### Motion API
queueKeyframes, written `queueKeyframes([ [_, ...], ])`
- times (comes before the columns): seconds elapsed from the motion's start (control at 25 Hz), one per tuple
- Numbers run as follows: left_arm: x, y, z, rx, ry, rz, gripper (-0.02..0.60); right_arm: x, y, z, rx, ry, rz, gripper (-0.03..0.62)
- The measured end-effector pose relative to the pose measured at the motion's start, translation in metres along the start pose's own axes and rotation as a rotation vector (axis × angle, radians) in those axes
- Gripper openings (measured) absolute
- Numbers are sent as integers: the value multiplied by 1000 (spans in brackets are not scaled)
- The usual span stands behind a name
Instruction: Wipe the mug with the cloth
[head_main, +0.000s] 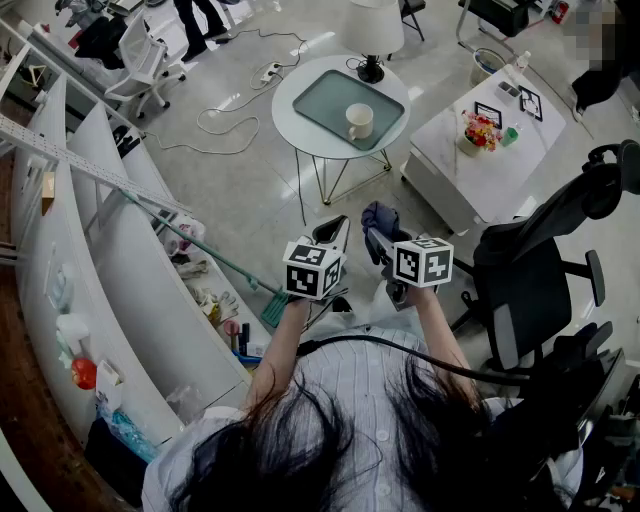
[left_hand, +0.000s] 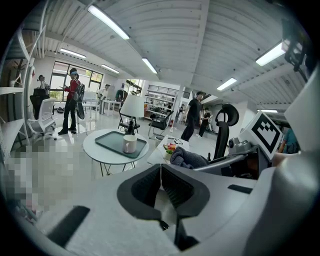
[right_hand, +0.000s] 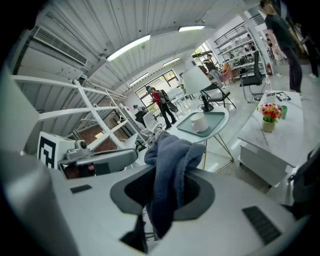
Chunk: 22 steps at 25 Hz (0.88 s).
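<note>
Two grippers were held up side by side: the left gripper had its jaws pressed together on nothing, while the right gripper pinched one dark blue cloth that spilled over both jaws. One white mug stood well apart from both, upright on a single grey-green tray on one round white table, beside one table lamp. Just right of it stood one rectangular white table carrying a small pot of flowers. One black office chair sat at the person's right and white shelving at the left. The room was an open office with a glossy grey floor, a power strip and its cable lying on it. The only print that showed was the black-and-white square patterns on the two marker cubes
</note>
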<state>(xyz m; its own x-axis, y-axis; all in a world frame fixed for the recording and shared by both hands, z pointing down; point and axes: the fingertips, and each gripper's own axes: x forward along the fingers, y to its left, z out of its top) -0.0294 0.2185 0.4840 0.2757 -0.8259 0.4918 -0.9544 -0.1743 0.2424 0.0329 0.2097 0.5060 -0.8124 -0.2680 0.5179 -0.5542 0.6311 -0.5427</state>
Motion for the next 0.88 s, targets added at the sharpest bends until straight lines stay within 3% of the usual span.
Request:
queueKeyframes([
  [0.28,29,1,13,0,9,5,18,5,-24,22,29,-29,22,94],
  [0.88,108,6,60,-83,19,93,18,24,-90,87,-3,74,101,94],
])
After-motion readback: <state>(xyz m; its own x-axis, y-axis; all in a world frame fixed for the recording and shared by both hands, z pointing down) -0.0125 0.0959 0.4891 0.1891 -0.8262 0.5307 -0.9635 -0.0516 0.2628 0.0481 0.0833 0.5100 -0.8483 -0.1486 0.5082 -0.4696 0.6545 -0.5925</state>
